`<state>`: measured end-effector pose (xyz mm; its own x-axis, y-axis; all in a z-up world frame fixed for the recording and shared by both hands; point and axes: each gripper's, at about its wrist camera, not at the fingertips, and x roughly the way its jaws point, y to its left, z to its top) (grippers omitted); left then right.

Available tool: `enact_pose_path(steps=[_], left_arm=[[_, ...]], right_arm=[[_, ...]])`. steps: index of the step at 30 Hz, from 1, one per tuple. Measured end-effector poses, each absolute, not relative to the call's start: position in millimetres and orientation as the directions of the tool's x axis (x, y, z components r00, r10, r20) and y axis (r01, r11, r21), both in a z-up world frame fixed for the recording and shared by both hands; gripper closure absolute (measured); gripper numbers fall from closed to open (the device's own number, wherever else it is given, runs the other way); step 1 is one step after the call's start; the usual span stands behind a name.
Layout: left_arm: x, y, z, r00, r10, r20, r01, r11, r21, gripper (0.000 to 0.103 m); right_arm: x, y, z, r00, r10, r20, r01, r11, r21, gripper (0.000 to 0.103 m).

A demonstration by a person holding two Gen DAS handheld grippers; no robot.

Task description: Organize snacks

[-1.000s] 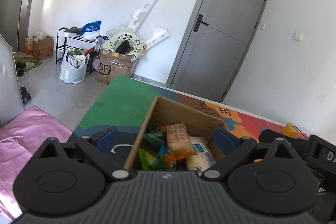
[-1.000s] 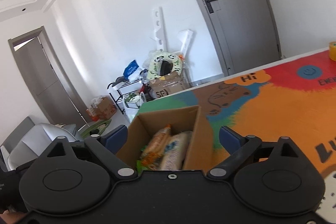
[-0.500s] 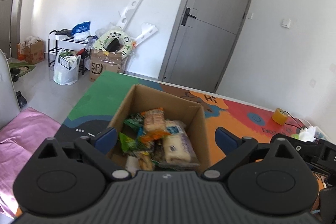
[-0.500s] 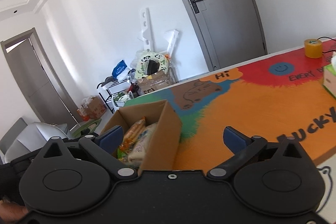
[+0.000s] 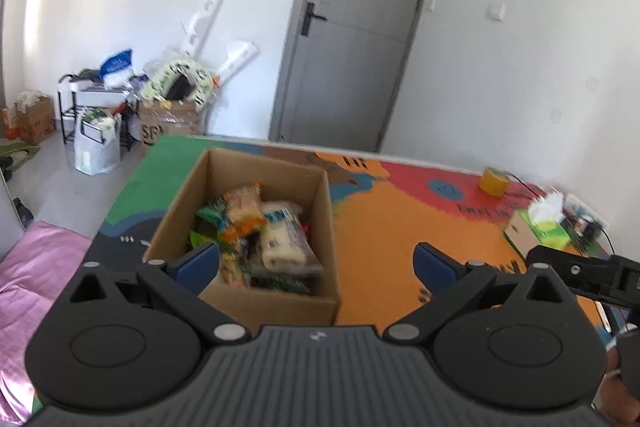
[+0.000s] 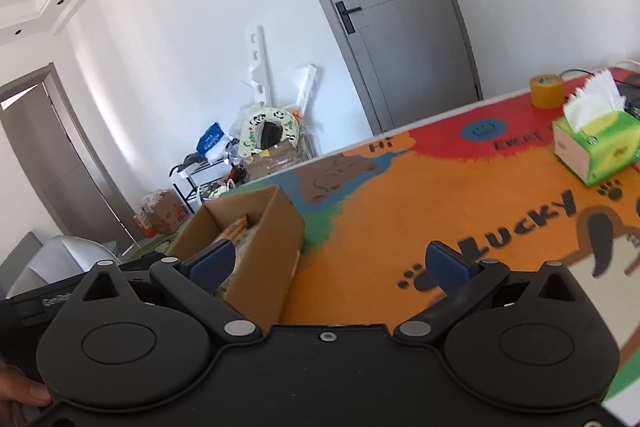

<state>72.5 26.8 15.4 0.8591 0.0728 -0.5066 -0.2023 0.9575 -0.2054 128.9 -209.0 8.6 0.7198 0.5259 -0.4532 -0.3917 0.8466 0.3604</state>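
White walls and a grey door (image 5: 352, 39) back a table (image 6: 420, 211) covered in a bright cartoon mat. Toward its left end stands an open cardboard box (image 5: 256, 291) packed with snacks (image 5: 264, 231), their labels too blurred to read. Left gripper (image 5: 316, 261) hovers just near the box, jaws wide apart and empty. Right gripper (image 6: 328, 263), jaws just opened fully, holds nothing, box at its left. Far right sit a tissue box (image 6: 596, 147) and tape roll (image 6: 546, 91).

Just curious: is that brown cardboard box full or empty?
Fairly full: the brown cardboard box stands open, snack packets piled inside.
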Motion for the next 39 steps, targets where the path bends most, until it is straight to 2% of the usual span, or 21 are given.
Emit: enact_pose_path(steps=[13, 21, 26, 31, 39], left_arm=[[29.1, 24.8, 16.7, 0.862, 0.044, -0.506, -0.171, 0.963, -0.207, 0.000], [11.0, 29.6, 7.2, 0.838, 0.061, -0.542, -0.190, 0.964, -0.185, 0.000], [-4.5, 26.6, 12.4, 0.845, 0.088, -0.527, -0.174, 0.978, -0.116, 0.000], [-22.4, 30.3, 20.1, 0.872, 0.108, -0.478, -0.177, 0.979, -0.101, 0.000], [-23.0, 33.7, 22.8, 0.868, 0.103, -0.487, -0.171, 0.981, -0.097, 0.000]], right_arm=[[84.0, -231.7, 7.8, 0.748, 0.453, -0.485, -0.361, 0.891, 0.276, 0.000], [59.3, -244.8, 10.6, 0.764, 0.411, -0.497, -0.328, 0.911, 0.249, 0.000], [39.7, -256.0, 9.4, 0.760, 0.410, -0.505, -0.338, 0.912, 0.231, 0.000], [24.6, -263.3, 10.7, 0.762, 0.406, -0.504, -0.343, 0.914, 0.217, 0.000], [16.9, -260.8, 22.7, 0.776, 0.409, -0.481, -0.364, 0.912, 0.189, 0.000]])
